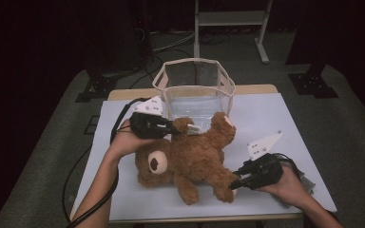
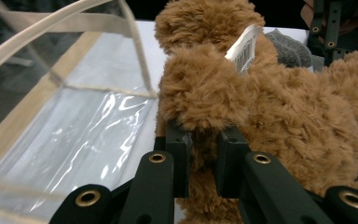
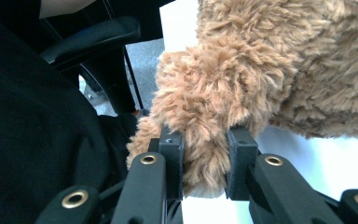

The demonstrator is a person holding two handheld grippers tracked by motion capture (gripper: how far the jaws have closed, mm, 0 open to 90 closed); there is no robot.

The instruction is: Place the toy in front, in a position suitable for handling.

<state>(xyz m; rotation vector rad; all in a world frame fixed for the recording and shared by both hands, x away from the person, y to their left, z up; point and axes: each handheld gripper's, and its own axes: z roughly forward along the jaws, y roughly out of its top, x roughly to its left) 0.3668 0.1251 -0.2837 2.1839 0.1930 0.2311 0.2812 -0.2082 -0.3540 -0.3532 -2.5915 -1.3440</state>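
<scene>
High view: a brown teddy bear [image 1: 190, 159] lies sprawled on the pale table [image 1: 266, 118], head toward the person's left and limbs spread. The left gripper [image 1: 177, 127] comes in at the bear's far side, its jaws pinched on one paw; in the left gripper view the two black jaws squeeze brown fur [image 2: 200, 102] between them, with a white barcode tag [image 2: 244, 46] just beyond. The right gripper [image 1: 233, 184] is at the bear's near right, clamped on a lower limb; the right gripper view shows that limb [image 3: 205, 121] pressed tight between the jaws.

Just behind the bear stands a clear bag [image 1: 197, 88] with cream trim, its top open and its near wall touching or almost touching the bear's far paws. To the bear's right the table has a broad bare stretch up to its right edge. In front of the bear, a narrow bare strip runs to the near edge. To the bear's left there is a modest margin, partly taken by the left forearm and the cable [image 1: 119, 123].
</scene>
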